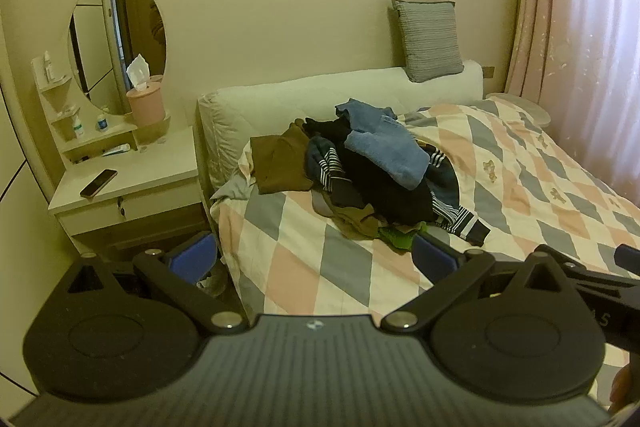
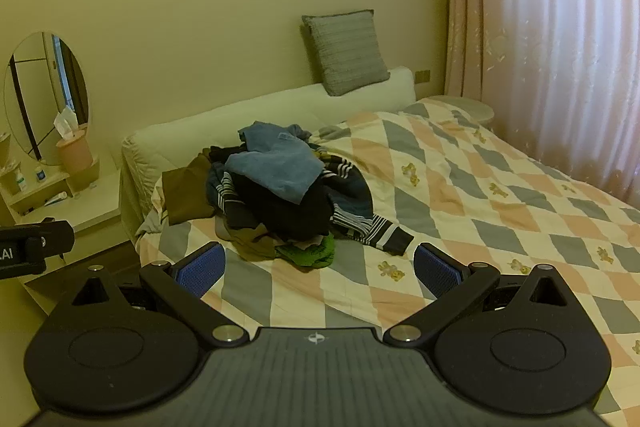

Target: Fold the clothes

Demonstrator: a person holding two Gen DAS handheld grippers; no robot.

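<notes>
A heap of clothes (image 1: 360, 171) (image 2: 280, 195) lies on the bed near its head end. On top is a blue garment (image 1: 384, 143) (image 2: 276, 163), with black, brown (image 1: 280, 163), navy-striped (image 2: 372, 227) and green (image 2: 316, 253) pieces under and around it. My left gripper (image 1: 314, 259) hovers open short of the heap, with nothing between its blue pads. My right gripper (image 2: 320, 267) is open too, held above the quilt just in front of the green piece. Part of the left gripper's body (image 2: 28, 247) shows at the left edge of the right wrist view.
The bed carries a pink, grey and cream diamond quilt (image 1: 540, 187) (image 2: 500, 195), a white bolster (image 1: 340, 99) and a grey cushion (image 1: 430, 39). Left stands a dressing table (image 1: 128, 187) with an oval mirror, a pink tissue box (image 1: 146, 103) and a phone (image 1: 98, 183). Pink curtains (image 2: 560, 47) hang on the right.
</notes>
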